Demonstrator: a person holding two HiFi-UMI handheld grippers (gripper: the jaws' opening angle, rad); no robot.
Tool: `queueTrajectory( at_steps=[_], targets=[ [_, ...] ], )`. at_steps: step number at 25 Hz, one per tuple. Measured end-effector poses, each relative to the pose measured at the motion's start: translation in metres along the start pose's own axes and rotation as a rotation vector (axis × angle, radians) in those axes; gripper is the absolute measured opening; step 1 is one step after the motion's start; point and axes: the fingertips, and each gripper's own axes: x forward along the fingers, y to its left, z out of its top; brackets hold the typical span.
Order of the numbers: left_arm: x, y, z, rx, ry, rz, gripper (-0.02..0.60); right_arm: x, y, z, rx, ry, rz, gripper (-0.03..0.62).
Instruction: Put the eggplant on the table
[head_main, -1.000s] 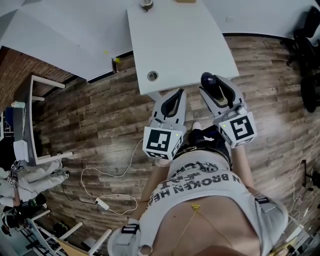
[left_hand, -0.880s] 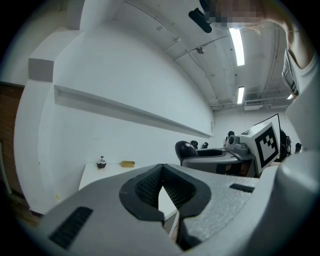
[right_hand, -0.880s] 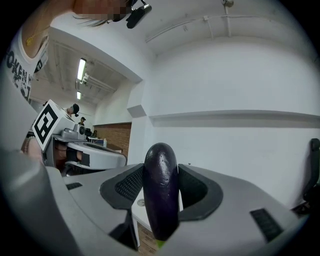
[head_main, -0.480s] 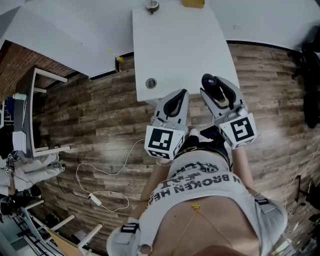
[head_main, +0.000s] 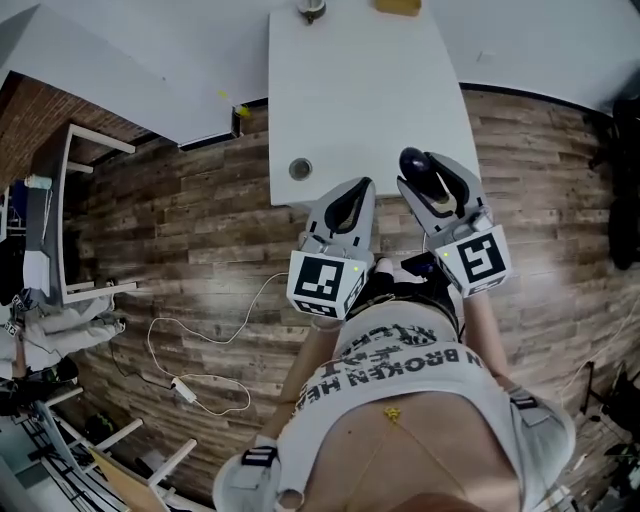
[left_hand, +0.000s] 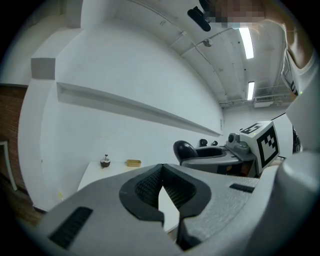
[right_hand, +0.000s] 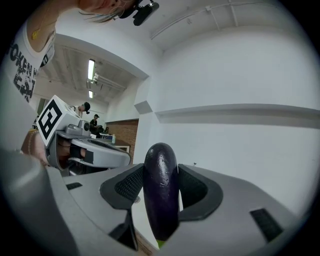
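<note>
A dark purple eggplant (right_hand: 161, 190) stands upright between the pads of my right gripper (right_hand: 161, 172), which is shut on it. In the head view the right gripper (head_main: 432, 175) holds the eggplant (head_main: 413, 160) at the near edge of the white table (head_main: 370, 90). My left gripper (head_main: 352, 192) hovers beside it to the left, also at the table's near edge, shut with nothing in it. In the left gripper view its pads meet at the left gripper (left_hand: 161, 175), and the eggplant (left_hand: 185, 149) shows off to the right.
On the table are a small round fitting (head_main: 300, 168) near the front, and a brown object (head_main: 310, 10) and a yellow object (head_main: 397, 5) at the far end. A white rack (head_main: 70, 240) and a cable with adapter (head_main: 180, 385) lie left on the wooden floor.
Both grippers have moved forward together towards the table's near edge. The eggplant stays held in the right gripper, and the left gripper stays shut.
</note>
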Motion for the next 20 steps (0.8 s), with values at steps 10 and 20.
queueTrajectory(
  at_steps=[10, 20],
  targets=[
    [0.036, 0.039, 0.007, 0.019, 0.023, -0.073, 0.006, 0.042, -0.018, 0.002, 0.003, 0.005, -0.053, 0.213],
    [0.070, 0.091, 0.011, 0.013, 0.036, -0.149, 0.006, 0.095, -0.033, 0.001, 0.008, 0.041, -0.120, 0.213]
  ],
)
